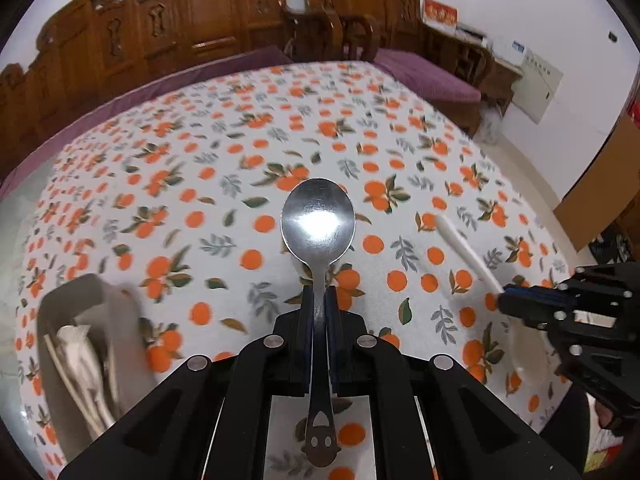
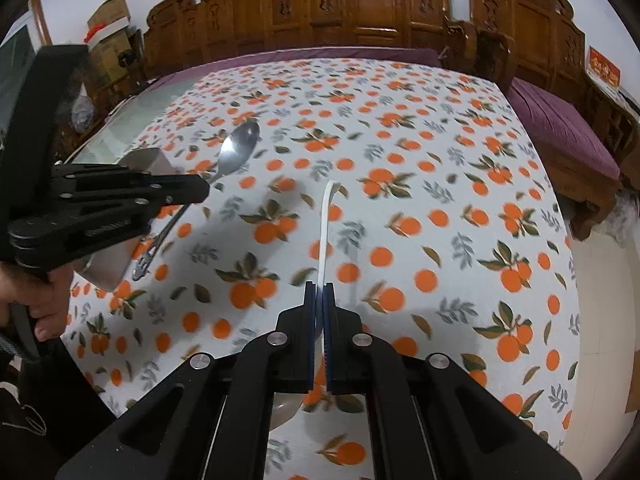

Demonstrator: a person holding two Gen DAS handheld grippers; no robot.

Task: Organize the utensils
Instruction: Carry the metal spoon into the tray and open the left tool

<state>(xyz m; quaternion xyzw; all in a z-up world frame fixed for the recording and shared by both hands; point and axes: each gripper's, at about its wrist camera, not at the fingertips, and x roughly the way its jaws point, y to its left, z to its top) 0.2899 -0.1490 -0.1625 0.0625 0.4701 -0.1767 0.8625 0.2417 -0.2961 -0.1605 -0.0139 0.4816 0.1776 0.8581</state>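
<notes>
My left gripper (image 1: 319, 296) is shut on a steel spoon (image 1: 318, 220), bowl forward, held above the orange-print tablecloth; the spoon also shows in the right wrist view (image 2: 240, 146). My right gripper (image 2: 319, 292) is shut on a white plastic spoon (image 2: 325, 232), handle pointing forward, its bowl under the jaws. The white spoon also shows in the left wrist view (image 1: 466, 254), with the right gripper (image 1: 505, 298) at the right. A grey utensil holder (image 1: 72, 320) with chopsticks and white utensils stands at the lower left of the left gripper.
The table (image 2: 420, 160) is covered by the orange-print cloth. Carved wooden benches (image 2: 360, 12) with purple cushions stand behind and to the right. The grey holder (image 2: 150, 160) sits behind the left gripper (image 2: 202, 190) in the right wrist view.
</notes>
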